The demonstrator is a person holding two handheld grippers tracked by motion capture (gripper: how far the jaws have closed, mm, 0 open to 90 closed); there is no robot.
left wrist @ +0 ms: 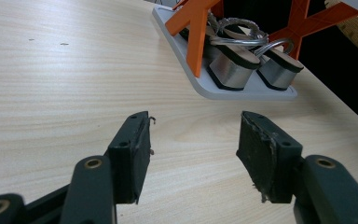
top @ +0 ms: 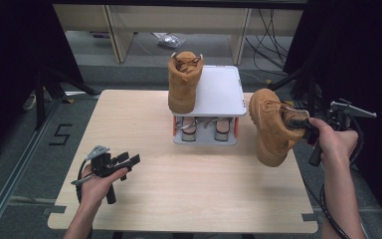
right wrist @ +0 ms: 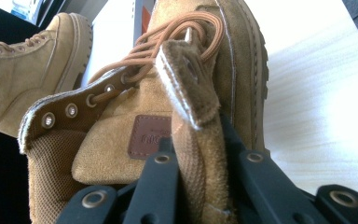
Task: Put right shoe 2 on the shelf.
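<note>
Right gripper (top: 306, 127) is holding a tan boot (top: 271, 127) in the air off the bench's (top: 179, 189) right edge, fingers (right wrist: 158, 186) pinching the boot's collar wall by the tongue. The boot is hanging tilted, long axis running diagonally, toe pointing down toward the bench, ribbed sole facing left toward the rack (top: 209, 107), opening facing up and right. Suede-like nap, padded mesh lining, metal eyelets, brown round laces, small brown patch on the tongue in the right gripper view. A second matching boot (top: 184, 82) is sitting on the left part of the rack's white top shelf, toe hanging down over the front edge, opening facing up. The rack is standing at the bench's far middle, grey base, orange X-shaped legs; a pair of silver shoes (left wrist: 242, 63) with black-edged soles is sitting on the lower level. Left gripper (top: 124, 162) is hovering over the near-left bench, fingers (left wrist: 133, 149) spread wide, gripping nothing. Bench top is pale wood grain.
</note>
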